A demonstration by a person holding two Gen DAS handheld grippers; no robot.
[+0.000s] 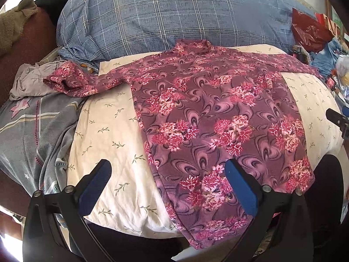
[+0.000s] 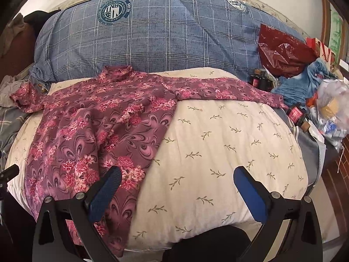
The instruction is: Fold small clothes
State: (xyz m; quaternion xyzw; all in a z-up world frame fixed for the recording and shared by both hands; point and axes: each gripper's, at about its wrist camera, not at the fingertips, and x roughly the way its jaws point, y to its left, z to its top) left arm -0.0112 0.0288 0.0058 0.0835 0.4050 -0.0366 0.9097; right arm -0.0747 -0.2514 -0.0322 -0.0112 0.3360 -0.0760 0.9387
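A maroon long-sleeved top with pink flowers [image 1: 209, 118] lies spread flat on a cream pillow [image 1: 109, 135], collar toward the blue quilt, both sleeves stretched sideways. My left gripper [image 1: 168, 170] hangs open above the top's lower left edge, holding nothing. In the right wrist view the same top [image 2: 93, 131] covers the left part of the cream pillow [image 2: 229, 148], its right sleeve [image 2: 218, 89] reaching across to the far side. My right gripper [image 2: 177, 174] is open over the top's lower right edge and the bare pillow, nothing between its fingers.
A rolled blue plaid quilt [image 1: 170, 19] lies behind the pillow. Grey clothes [image 1: 35, 80] and a grey blanket [image 1: 32, 131] sit at the left. A red plastic bag [image 2: 281, 50], blue denim [image 2: 298, 85] and a clear bag [image 2: 333, 107] clutter the right.
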